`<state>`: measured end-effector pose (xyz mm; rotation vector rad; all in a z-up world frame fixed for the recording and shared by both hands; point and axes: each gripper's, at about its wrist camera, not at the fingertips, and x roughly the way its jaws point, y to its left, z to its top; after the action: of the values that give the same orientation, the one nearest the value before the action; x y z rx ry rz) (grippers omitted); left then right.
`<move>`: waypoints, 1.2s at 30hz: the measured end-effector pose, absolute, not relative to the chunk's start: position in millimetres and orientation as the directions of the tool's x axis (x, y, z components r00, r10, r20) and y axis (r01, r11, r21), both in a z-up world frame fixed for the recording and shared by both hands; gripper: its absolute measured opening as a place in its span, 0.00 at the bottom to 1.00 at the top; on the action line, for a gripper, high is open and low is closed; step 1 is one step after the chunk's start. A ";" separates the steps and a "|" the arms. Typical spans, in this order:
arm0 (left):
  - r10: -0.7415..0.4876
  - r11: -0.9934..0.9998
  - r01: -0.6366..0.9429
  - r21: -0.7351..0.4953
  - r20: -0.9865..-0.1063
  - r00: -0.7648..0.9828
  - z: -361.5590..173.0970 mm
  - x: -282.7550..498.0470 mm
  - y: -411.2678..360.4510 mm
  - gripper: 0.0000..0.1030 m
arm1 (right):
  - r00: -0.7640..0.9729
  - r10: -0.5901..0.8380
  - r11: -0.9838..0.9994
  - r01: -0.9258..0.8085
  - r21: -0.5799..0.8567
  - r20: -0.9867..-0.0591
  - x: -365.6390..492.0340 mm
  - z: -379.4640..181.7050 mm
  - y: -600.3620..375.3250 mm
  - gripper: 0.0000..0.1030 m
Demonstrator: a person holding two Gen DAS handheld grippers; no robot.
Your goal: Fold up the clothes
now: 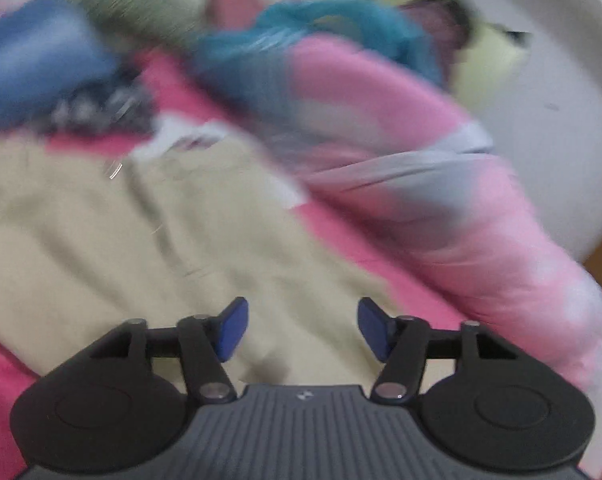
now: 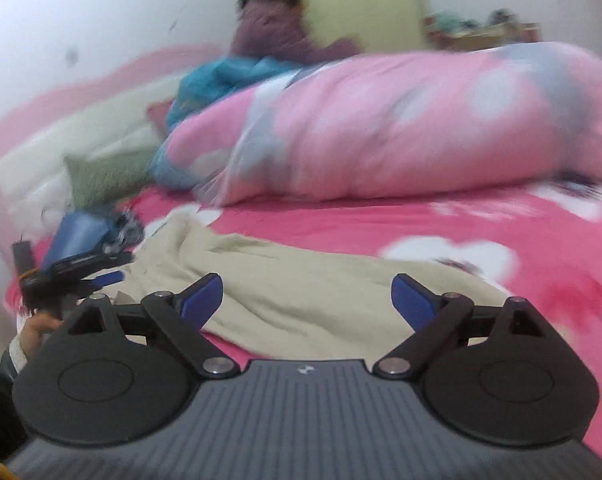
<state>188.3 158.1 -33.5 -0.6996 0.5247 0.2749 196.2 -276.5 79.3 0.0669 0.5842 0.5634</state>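
Observation:
A cream-beige garment (image 1: pixel 113 240) lies spread and rumpled on a bright pink bedsheet (image 1: pixel 189 96). My left gripper (image 1: pixel 299 328) hovers over its near part, open and empty. In the right wrist view the same garment (image 2: pixel 301 288) lies just ahead of my right gripper (image 2: pixel 307 300), which is open and empty. The left gripper (image 2: pixel 77 272) shows at the left of that view, over the garment's left end. Both views are motion-blurred.
A rolled pink quilt (image 2: pixel 401 120) lies across the far side of the bed. Teal cloth (image 1: pixel 325 32), a blue garment (image 1: pixel 29 64) and a green pillow (image 2: pixel 101 172) sit near the head. A person in purple (image 2: pixel 269 20) sits beyond. The white wall (image 1: pixel 561 100) is at the right.

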 end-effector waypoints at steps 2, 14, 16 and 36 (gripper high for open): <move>0.062 0.692 -0.451 -0.563 -0.577 0.815 -53.0 193.2 170.5 0.45 | 0.644 0.528 0.827 -0.539 0.161 -0.554 243.4 63.7 -215.6 0.89; 0.149 0.733 -0.469 -0.492 -0.557 0.817 -63.4 186.4 175.5 0.48 | 0.433 0.533 0.686 -0.724 0.071 -0.727 435.0 -39.7 25.5 0.89; 0.164 0.738 -0.477 -0.478 -0.558 0.813 -63.9 188.1 175.9 0.46 | 0.399 0.527 0.689 -0.717 0.102 -0.751 445.2 -49.3 27.4 0.87; 0.237 0.732 -0.540 -0.416 -0.587 0.774 -71.2 189.5 181.3 0.21 | 0.762 0.248 0.746 -0.544 -0.384 -0.598 427.3 -68.2 44.0 0.51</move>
<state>189.5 181.3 -71.2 -0.6110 0.5323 0.4503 427.3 44.0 -68.2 -0.5795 0.5489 0.4582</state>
